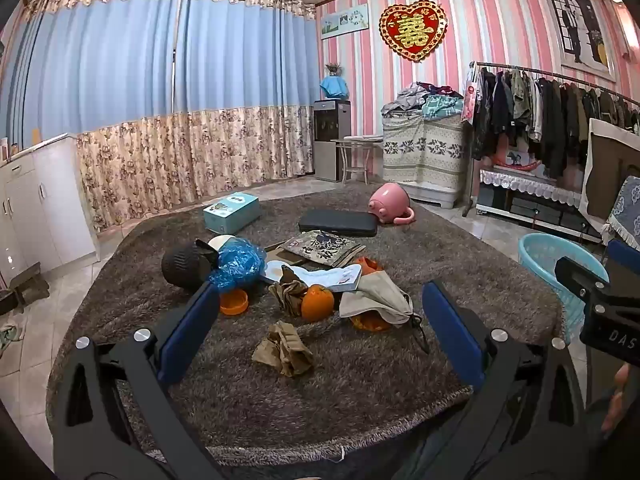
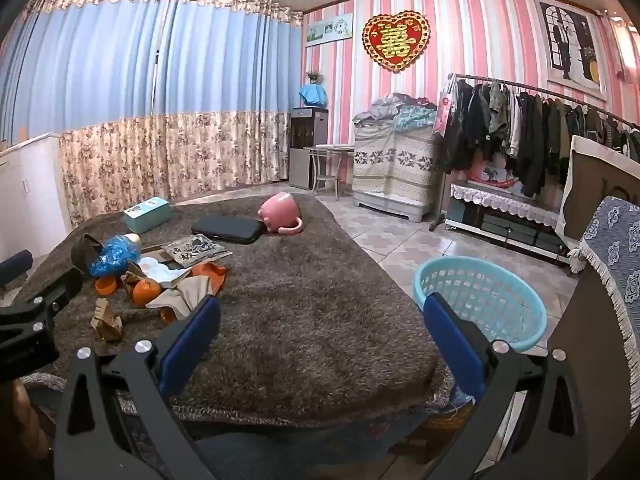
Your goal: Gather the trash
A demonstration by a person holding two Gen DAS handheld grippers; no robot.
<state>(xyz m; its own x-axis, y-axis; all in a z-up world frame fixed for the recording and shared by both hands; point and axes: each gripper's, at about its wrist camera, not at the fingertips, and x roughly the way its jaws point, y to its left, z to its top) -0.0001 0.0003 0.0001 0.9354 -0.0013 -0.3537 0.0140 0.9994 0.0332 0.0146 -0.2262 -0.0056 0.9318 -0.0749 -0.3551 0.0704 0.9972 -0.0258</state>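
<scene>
A crumpled brown paper wad (image 1: 285, 349) lies on the shaggy grey-brown cover (image 1: 340, 380), between the open fingers of my left gripper (image 1: 320, 328). It also shows in the right wrist view (image 2: 106, 319). Behind it lie another brown wad (image 1: 289, 293), an orange (image 1: 317, 302), orange peel (image 1: 370, 323), a beige cloth (image 1: 380, 296), an orange lid (image 1: 233, 302) and a blue plastic bag (image 1: 238, 262). A light blue basket (image 2: 480, 296) stands on the floor to the right. My right gripper (image 2: 320, 328) is open and empty, over the bare cover.
A pink mug (image 1: 390, 203) lies on its side at the back, beside a black case (image 1: 338, 223) and a teal box (image 1: 232, 212). A black round object (image 1: 185, 266), a booklet (image 1: 324, 246) and white paper (image 1: 320, 276) sit mid-table. White cabinets stand left, a clothes rack right.
</scene>
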